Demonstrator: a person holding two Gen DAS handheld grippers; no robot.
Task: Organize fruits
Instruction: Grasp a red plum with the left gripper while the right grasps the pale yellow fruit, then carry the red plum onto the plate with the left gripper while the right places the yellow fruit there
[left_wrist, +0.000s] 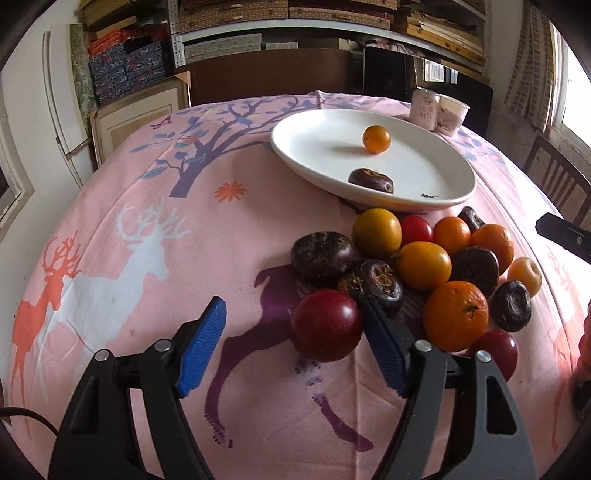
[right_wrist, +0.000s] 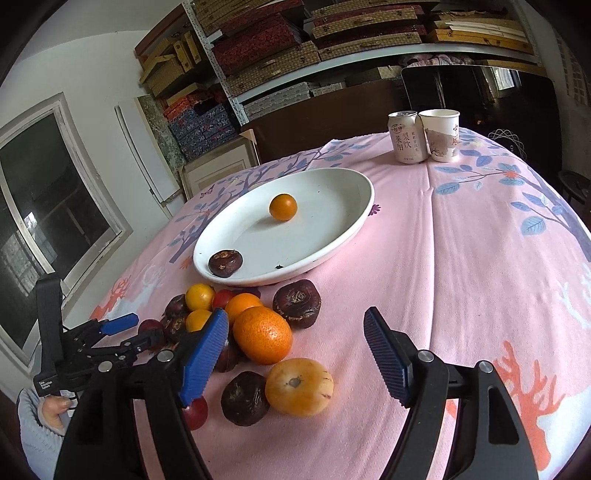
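My left gripper (left_wrist: 295, 347) is spread wide around a glossy red plum (left_wrist: 326, 324) at the near edge of the fruit pile (left_wrist: 424, 266), below the white plate (left_wrist: 321, 155). My right gripper (right_wrist: 295, 354) gapes empty; only its camera shows the can (right_wrist: 406, 137) and cup (right_wrist: 441, 134) clearly.

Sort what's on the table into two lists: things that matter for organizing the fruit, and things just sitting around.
Part of the job:
- white plate
- small orange on the plate
- dark fruit on the plate
- fruit pile on the cloth
- red fruit between the open left gripper fingers
- open right gripper

Just lying about:
- drink can
- paper cup
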